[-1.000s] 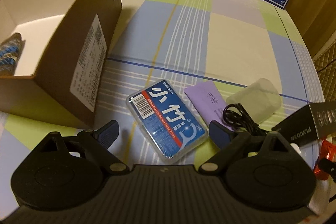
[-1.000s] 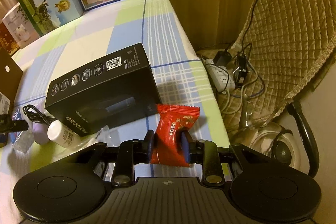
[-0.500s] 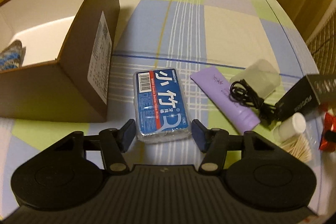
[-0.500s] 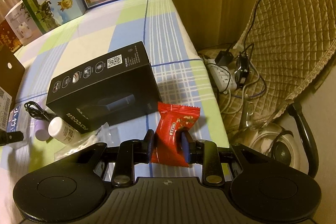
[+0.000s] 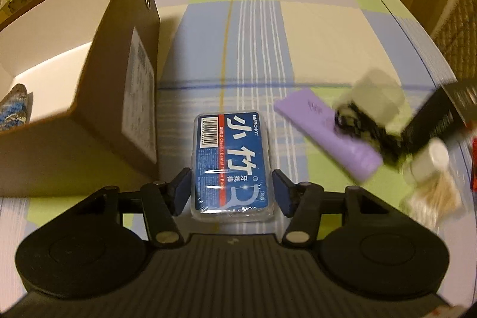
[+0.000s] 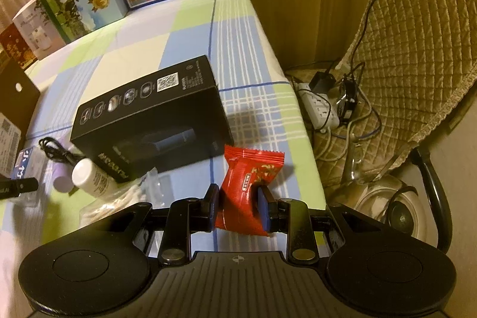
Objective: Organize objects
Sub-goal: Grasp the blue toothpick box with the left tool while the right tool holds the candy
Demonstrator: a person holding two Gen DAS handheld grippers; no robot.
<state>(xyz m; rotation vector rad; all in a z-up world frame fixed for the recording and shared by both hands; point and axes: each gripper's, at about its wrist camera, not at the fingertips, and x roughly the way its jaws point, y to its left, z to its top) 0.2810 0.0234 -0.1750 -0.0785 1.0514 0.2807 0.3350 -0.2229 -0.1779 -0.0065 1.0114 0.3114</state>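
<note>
Left gripper (image 5: 232, 190): jaws have just been closing around the blue dental floss pick box (image 5: 231, 163). Pads now sit at the box's two long sides, left pad touching or nearly so; a sliver of gap may remain at the right pad, so a firm pinch cannot be confirmed. The box lies flat on the checked tablecloth (image 5: 313, 29). Its long axis runs straight away from the gripper, in line with the fingers, so the jaws span its short width, near end only.

The open cardboard box (image 5: 98, 85), the likely destination, stands just left of the floss box, its wall close to the left finger. Judgement: after the lift, the carry goes left and over that wall.

Right gripper (image 6: 238, 203): fingers pressed onto a red snack packet (image 6: 249, 184), held near the table's right edge, farther from the carton.
</note>
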